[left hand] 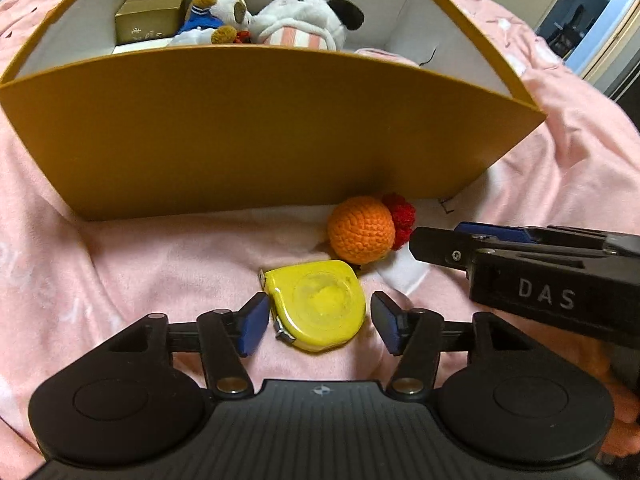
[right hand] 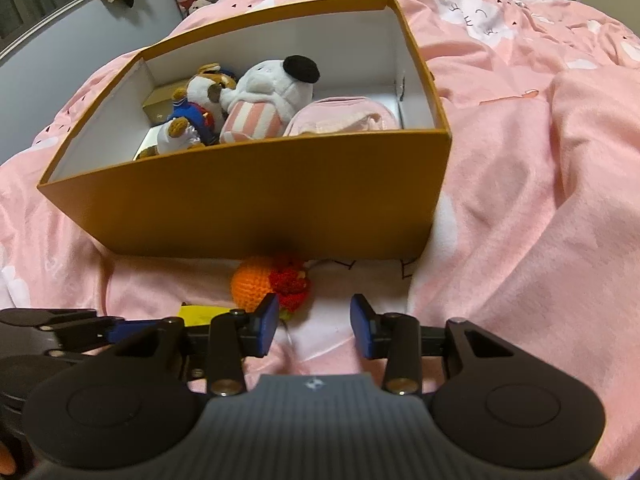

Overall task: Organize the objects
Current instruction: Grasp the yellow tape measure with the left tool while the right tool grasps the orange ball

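A yellow tape measure (left hand: 318, 306) lies on the pink blanket between the blue pads of my left gripper (left hand: 320, 314). The pads stand open, with a gap on each side. Just beyond it, against the box wall, sits an orange crochet ball with a red tuft (left hand: 362, 230). My right gripper (left hand: 436, 236) reaches in from the right, its tips next to the red tuft. In the right wrist view my right gripper (right hand: 315, 322) is open and holds nothing. The crochet ball (right hand: 256, 286) is just ahead of its left finger. The tape measure (right hand: 200, 314) is mostly hidden behind the left gripper (right hand: 80, 326).
An orange cardboard box (right hand: 256, 200) with white inside stands on the bed. It holds a gold box (left hand: 148, 18), a dog plush (right hand: 200, 108), a white plush with a black ear (right hand: 272, 92) and a pink pouch (right hand: 344, 120). Rumpled pink bedding (right hand: 540, 200) surrounds it.
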A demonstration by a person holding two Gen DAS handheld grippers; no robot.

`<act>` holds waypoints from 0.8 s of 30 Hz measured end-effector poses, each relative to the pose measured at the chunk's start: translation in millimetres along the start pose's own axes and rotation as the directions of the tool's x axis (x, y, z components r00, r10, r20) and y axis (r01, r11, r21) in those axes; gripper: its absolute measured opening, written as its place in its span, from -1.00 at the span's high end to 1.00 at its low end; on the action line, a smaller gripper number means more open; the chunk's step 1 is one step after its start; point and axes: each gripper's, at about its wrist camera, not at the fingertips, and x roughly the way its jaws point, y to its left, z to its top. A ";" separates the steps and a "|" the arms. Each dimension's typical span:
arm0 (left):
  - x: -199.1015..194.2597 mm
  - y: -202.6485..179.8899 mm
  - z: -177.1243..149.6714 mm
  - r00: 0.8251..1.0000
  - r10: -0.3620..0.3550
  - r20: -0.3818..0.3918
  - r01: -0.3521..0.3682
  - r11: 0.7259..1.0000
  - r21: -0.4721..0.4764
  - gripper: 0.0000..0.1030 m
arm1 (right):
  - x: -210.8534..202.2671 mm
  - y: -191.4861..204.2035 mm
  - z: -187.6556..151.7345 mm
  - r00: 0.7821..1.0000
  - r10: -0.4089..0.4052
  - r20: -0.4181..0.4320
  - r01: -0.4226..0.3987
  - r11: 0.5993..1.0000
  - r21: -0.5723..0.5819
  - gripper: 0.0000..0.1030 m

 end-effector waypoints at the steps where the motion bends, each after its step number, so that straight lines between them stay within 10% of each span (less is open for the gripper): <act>1: 2.6 -2.1 0.5 1.000 0.011 -0.002 -0.011 1.000 0.005 -0.33 | 1.0 -0.2 1.0 1.000 0.008 -0.002 -0.008 1.000 -0.001 0.18; 24: -27.7 32.6 -5.3 0.999 0.014 0.034 -0.011 0.998 -0.060 -0.22 | 42.0 10.5 10.7 0.988 0.136 -0.072 -0.138 0.990 -0.026 0.01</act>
